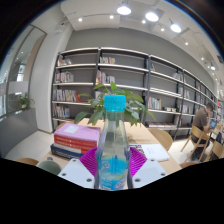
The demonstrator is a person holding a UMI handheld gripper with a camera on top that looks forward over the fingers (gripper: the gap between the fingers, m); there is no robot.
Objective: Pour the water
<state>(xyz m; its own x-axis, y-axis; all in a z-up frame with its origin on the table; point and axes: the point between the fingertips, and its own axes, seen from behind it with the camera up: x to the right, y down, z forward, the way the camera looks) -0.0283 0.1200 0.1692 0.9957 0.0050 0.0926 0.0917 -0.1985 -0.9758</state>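
Observation:
A clear plastic water bottle with a light blue cap and a blue label stands upright between my gripper's fingers. The gripper has its magenta pads pressed against both sides of the bottle's lower body. The bottle is held up in the air above the table. Its bottom end is hidden below the fingers. No cup or glass shows in the view.
A table lies beyond the bottle with a stack of books at the left and papers at the right. A potted plant stands behind. Bookshelves fill the far wall. A person sits at the far right.

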